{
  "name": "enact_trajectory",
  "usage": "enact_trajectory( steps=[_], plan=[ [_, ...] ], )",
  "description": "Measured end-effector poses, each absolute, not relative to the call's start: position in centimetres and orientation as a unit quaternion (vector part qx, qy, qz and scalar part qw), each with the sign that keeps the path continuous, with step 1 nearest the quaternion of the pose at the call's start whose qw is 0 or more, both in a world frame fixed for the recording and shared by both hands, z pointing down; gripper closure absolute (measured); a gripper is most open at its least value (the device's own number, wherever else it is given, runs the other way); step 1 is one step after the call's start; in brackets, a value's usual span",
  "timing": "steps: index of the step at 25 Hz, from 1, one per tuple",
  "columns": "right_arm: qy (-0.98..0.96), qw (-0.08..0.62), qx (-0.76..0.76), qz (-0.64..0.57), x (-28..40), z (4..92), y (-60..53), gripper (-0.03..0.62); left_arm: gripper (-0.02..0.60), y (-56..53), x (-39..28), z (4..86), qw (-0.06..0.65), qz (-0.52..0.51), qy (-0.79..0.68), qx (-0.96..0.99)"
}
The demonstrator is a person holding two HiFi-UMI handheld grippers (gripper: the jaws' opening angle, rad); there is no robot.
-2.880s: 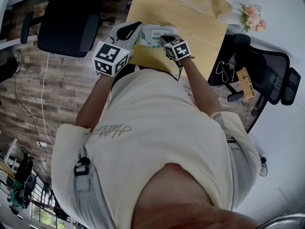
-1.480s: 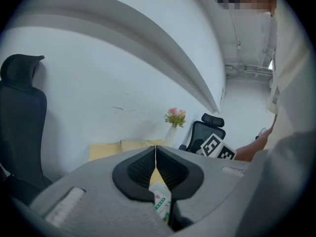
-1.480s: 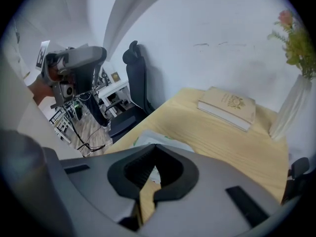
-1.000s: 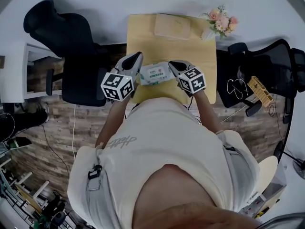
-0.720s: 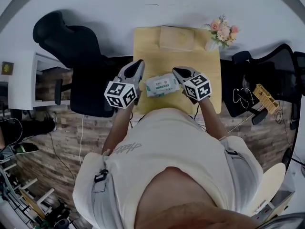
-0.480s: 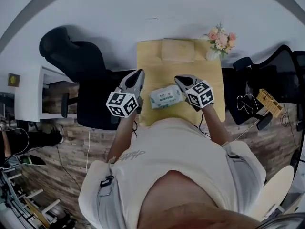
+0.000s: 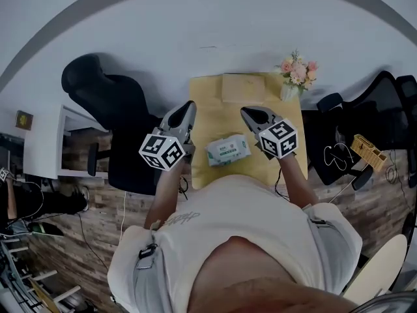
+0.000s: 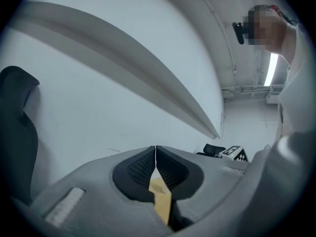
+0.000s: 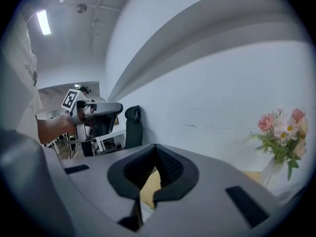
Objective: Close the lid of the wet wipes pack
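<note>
Wet wipes pack [image 7: 228,150], white with a green label, lies flat on the near half of a pale yellow wooden table [image 7: 215,109], with bare wood showing on all sides of it. The table's far edge meets a white wall and its near edge runs just in front of the person. A black office chair [image 7: 107,100] stands just beside the left edge, and a black mesh chair [image 7: 371,113] just beside the right edge. A tan rectangular box [image 7: 242,88] sits at the far edge, with a small vase of pink flowers [image 7: 294,72] at the far right corner. The left gripper [image 7: 188,106] and right gripper [image 7: 245,112] flank the pack without touching it. Each has its jaws pressed together on nothing.
</note>
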State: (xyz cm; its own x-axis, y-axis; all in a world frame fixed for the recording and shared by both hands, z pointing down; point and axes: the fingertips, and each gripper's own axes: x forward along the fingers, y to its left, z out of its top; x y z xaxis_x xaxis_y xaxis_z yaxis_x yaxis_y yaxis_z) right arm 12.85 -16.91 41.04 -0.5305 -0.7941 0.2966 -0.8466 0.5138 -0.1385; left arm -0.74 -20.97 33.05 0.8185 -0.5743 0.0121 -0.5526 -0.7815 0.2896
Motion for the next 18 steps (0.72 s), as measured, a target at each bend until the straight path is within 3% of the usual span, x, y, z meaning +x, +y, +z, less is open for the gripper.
enact_trajectory(
  steps=[18],
  plan=[
    [-0.87,0.034,0.488,0.061,12.5,32.3,-19.2,0.591,0.565,-23.0,-1.9,27.0,0.019,-0.027,-0.323,0.946]
  ],
)
